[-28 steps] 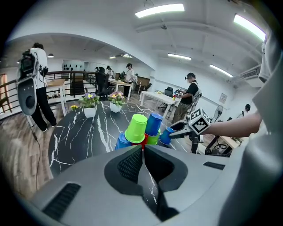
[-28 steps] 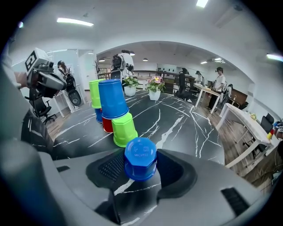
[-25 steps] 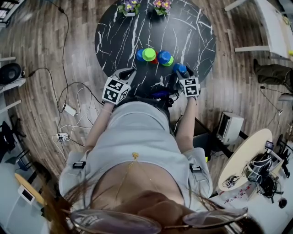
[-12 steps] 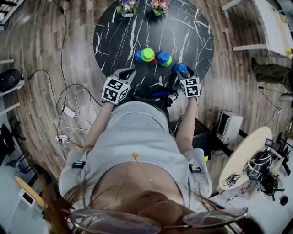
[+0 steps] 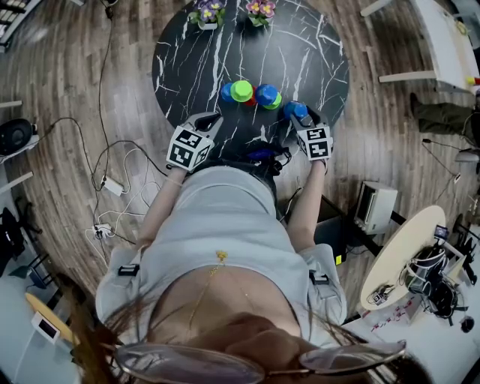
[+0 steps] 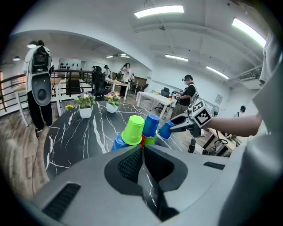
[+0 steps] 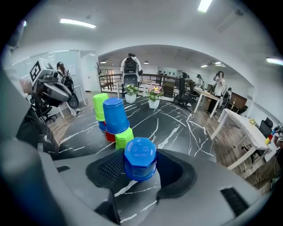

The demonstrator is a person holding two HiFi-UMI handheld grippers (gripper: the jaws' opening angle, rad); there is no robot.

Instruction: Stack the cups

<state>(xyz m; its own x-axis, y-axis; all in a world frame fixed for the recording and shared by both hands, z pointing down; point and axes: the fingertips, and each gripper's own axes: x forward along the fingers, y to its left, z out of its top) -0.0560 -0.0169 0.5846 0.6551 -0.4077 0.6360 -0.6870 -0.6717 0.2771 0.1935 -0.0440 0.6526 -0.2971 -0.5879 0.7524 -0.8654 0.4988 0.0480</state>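
Note:
My right gripper point(image 7: 140, 170) is shut on an upside-down blue cup point(image 7: 140, 157), held near the round table's near edge; the same blue cup point(image 5: 294, 110) shows in the head view at my right gripper point(image 5: 301, 120). A cluster of upturned cups stands mid-table: a lime cup point(image 5: 242, 91) on a blue one point(image 5: 227, 92), a red cup between, and a blue cup point(image 5: 267, 94) on a lime one point(image 5: 277, 100). In the right gripper view the blue cup point(image 7: 115, 115) tops the lime cup point(image 7: 124, 137). My left gripper point(image 6: 142, 152) is shut and empty, short of the cluster; my left gripper point(image 5: 208, 121) hangs over the table's near edge.
The black marble table point(image 5: 300, 45) carries two small flower pots point(image 5: 211, 13) at its far side. Cables and a power strip point(image 5: 114, 182) lie on the wood floor at left. White tables and people stand beyond, seen in the gripper views.

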